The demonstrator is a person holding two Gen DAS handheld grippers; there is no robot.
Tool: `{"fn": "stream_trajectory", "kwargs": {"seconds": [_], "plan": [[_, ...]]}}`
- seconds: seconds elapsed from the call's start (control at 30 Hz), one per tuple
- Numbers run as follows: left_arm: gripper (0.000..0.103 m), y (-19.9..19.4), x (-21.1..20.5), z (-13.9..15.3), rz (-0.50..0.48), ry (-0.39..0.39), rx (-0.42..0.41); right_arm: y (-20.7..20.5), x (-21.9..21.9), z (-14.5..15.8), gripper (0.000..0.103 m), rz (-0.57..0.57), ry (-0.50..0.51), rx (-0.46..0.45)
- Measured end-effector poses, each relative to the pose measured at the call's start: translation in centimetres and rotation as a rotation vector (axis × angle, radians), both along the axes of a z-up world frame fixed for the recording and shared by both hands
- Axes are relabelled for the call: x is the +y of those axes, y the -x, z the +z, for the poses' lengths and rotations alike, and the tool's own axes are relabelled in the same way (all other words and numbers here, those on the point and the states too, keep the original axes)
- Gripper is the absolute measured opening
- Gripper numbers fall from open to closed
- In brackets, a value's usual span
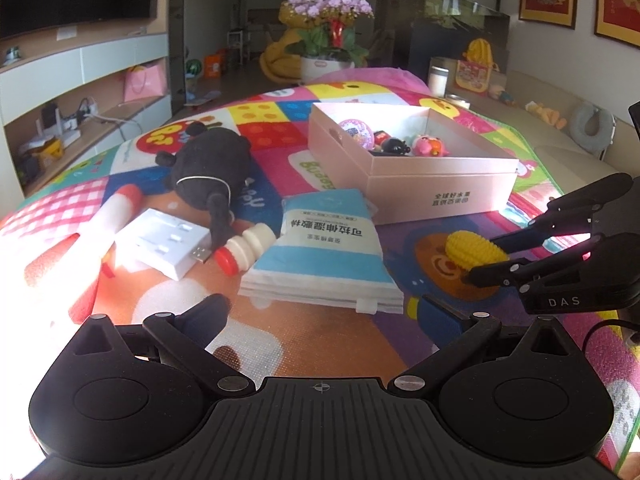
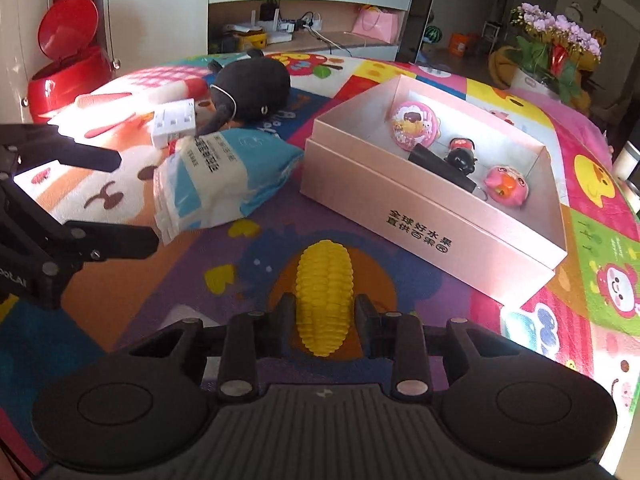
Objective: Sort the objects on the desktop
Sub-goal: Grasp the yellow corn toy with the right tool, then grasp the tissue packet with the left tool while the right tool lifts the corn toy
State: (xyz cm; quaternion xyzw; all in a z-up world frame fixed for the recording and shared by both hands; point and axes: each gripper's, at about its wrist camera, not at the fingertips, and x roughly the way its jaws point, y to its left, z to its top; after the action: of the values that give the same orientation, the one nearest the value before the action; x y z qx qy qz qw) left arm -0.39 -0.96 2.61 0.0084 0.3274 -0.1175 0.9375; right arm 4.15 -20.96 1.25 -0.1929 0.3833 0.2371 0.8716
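Colourful mat [image 2: 224,280]: wipes pack [image 2: 216,176] beside pink box [image 2: 432,232].

Yellow ribbed corn toy [image 2: 325,296]; pale pink box [image 2: 432,216]; black plush [image 1: 212,168]; multicolour cartoon-patchwork mat [image 1: 320,336]

Yellow toy corn [image 2: 324,300] lying on colourful mat, near open pink box [image 2: 436,224] holding small toys

light: bright daylight, left | glare: blown-out mat [image 1: 48,264] patch | edges: fisheye-bent | focus: slightly soft
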Motion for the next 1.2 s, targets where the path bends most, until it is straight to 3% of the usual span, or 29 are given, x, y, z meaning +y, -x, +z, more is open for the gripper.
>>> {"fn": "stream_trajectory", "kwargs": {"seconds": [0.13, 0.27, 0.37, 0.5, 0.6, 0.73, 0.83, 0.87, 0.93, 1.07, 1.2], "plan": [[0.103, -0.3, 0.0, -0.3, 0.004, 0.008, 0.010, -0.6, -1.5, 0.0, 0.043, -0.105, 0.085, -0.108], [0.103, -0.3, -0.2, -0.5, -0.010, 0.006, 0.018, -1.2, -3.1, 0.6, 0.054, -0.197, 0.101, -0.170], [0.103, -0.4, -0.3, -0.6, -0.011, 0.009, 0.022, -1.7, -4.0, 0.5, 0.059, -0.265, 0.071, -0.145], [0.103, -0.4, -0.4, -0.6, -0.012, 0.012, 0.024, -2.8, -5.1, 0.1, 0.063, -0.393, -0.087, -0.036], [0.103, -0.2, -0.5, -0.5, -0.019, 0.003, 0.022, -3.4, -5.2, -0.5, 0.068, -0.473, -0.197, -0.006], [0.103, 0.0, -0.3, -0.4, -0.008, 0.003, 0.019, -4.9, -4.0, -1.5, 0.072, -0.443, -0.180, -0.028], [0.103, -0.2, -0.2, -0.4, -0.001, 0.004, 0.022, -6.0, -4.1, -1.9, 0.068, -0.435, -0.206, -0.012], [0.103, -0.3, -0.2, -0.4, -0.002, 0.005, 0.023, -6.0, -4.0, -1.8, 0.054, -0.434, -0.210, -0.018], [0.103, -0.5, -0.5, -0.3, -0.013, 0.003, 0.024, -5.7, -4.0, -1.6, 0.038, -0.410, -0.227, -0.011], [0.103, -1.5, -1.5, 0.0, -0.038, -0.022, -0.008, -4.1, -3.7, -1.5, 0.031, -0.371, -0.246, -0.004], [0.103, -3.6, -2.4, -0.4, -0.048, -0.054, -0.015, -1.9, -3.7, -1.2, 0.031, -0.327, -0.281, 0.023]]}}
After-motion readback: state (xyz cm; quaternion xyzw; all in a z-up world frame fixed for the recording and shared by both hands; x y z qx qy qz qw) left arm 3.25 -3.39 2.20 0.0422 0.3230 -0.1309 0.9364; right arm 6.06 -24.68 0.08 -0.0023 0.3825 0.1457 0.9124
